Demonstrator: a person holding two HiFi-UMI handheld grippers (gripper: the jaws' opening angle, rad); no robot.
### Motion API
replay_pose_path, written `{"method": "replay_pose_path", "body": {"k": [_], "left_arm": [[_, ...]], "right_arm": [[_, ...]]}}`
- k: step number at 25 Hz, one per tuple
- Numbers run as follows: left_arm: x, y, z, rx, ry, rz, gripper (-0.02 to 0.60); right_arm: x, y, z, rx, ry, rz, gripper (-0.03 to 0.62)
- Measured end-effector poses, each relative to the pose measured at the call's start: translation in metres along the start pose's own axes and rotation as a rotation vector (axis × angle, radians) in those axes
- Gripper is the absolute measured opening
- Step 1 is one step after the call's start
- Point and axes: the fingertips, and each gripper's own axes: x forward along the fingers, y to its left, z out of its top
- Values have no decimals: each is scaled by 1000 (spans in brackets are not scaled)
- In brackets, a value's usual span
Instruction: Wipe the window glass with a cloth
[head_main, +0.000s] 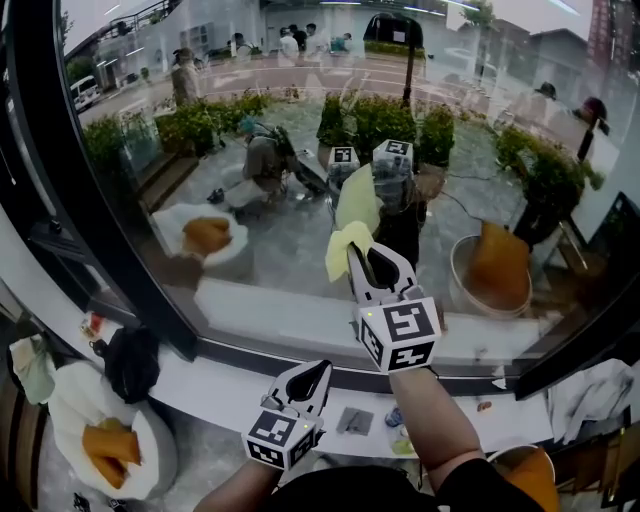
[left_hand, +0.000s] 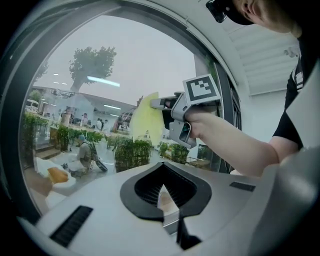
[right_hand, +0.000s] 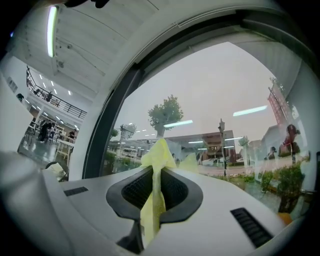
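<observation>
The right gripper (right_hand: 156, 175) has its jaws clamped on a yellow cloth (right_hand: 159, 152), which sticks up past the tips and hangs down between them. In the head view this gripper (head_main: 360, 252) is held up at the window glass (head_main: 290, 240), with the cloth (head_main: 345, 248) at the pane, low and near the middle. The left gripper (left_hand: 163, 192) has its jaws together with nothing between them, and sits lower (head_main: 316, 370), over the white sill (head_main: 215, 385) and below the right one.

No readable text, label, brand, number or sign in any view
</observation>
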Motion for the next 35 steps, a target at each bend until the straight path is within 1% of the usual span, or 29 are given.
{"method": "replay_pose_path", "body": {"k": [4, 8, 11, 16, 19, 27, 33, 35], "left_arm": [[10, -18, 11, 23, -13, -59, 8], [21, -37, 26, 25, -27, -139, 8], [26, -45, 34, 29, -33, -171, 8], [30, -59, 32, 41, -26, -214, 8], [33, -62, 33, 60, -22, -227, 8], [40, -64, 26, 62, 1, -252, 8], [44, -65, 18, 61, 21, -255, 8], [46, -65, 19, 63, 23, -254, 8]], "right_arm": [[-7, -11, 29, -27, -35, -18, 52], [-7, -27, 55, -24, -55, -43, 52], [0, -38, 71, -39, -61, -71, 52], [2, -53, 87, -47, -70, -114, 52], [5, -62, 89, -44, -68, -126, 52], [24, -73, 82, -38, -35, -139, 52], [26, -75, 84, -100, -42, -162, 52], [26, -75, 84, -105, -45, -161, 52]]}}
